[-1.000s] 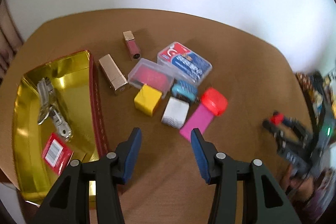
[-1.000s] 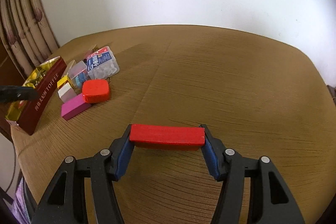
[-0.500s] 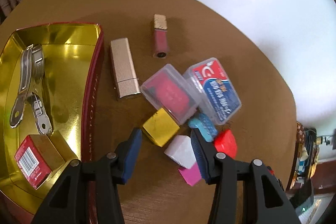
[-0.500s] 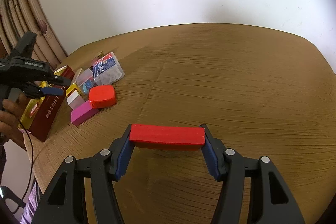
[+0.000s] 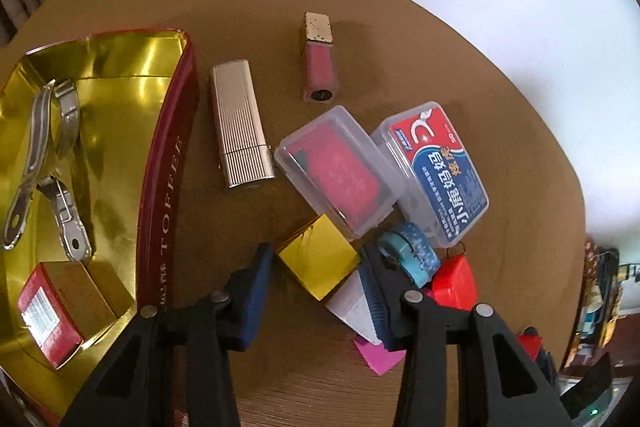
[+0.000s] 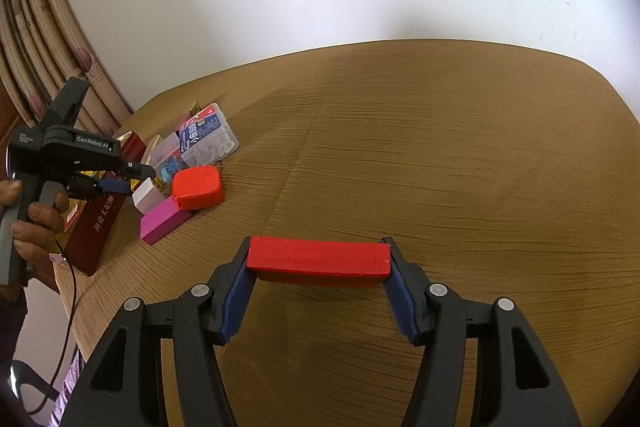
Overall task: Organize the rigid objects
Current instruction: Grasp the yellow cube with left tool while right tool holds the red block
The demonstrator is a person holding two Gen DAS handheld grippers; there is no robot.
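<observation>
Left gripper (image 5: 316, 263): points steeply down over the cluster of small items, its jaws just having narrowed around the gold cube (image 5: 318, 262); the left pad sits at the cube's corner, the right pad close beside it, and a firm pinch cannot be told.
Right gripper (image 6: 319, 269): holds the red block (image 6: 318, 261) crosswise by its two ends, above the bare near part of the wooden table (image 6: 460, 163).
Gold tin (image 5: 120, 75): open at the left of the table, red outside wall lettered "TOFFEE"; inside lie two metal clips (image 5: 48, 147) and a small red-labelled box (image 5: 48, 323).
Cluster: right of the tin lie a ribbed metallic case (image 5: 240, 131) and a pink lip-gloss tube (image 5: 319, 67) farther off; nearer, a clear case with red contents (image 5: 340, 171) touches a clear box with a blue-and-red label (image 5: 440, 175).
Around the cube: a white block (image 5: 352, 301), a blue patterned item (image 5: 412, 255), a red rounded case (image 5: 456, 283) and a magenta block (image 5: 380, 357) crowd the right finger.
Person: a hand (image 6: 36, 215) grips the left tool's handle at the far left in the right wrist view.
</observation>
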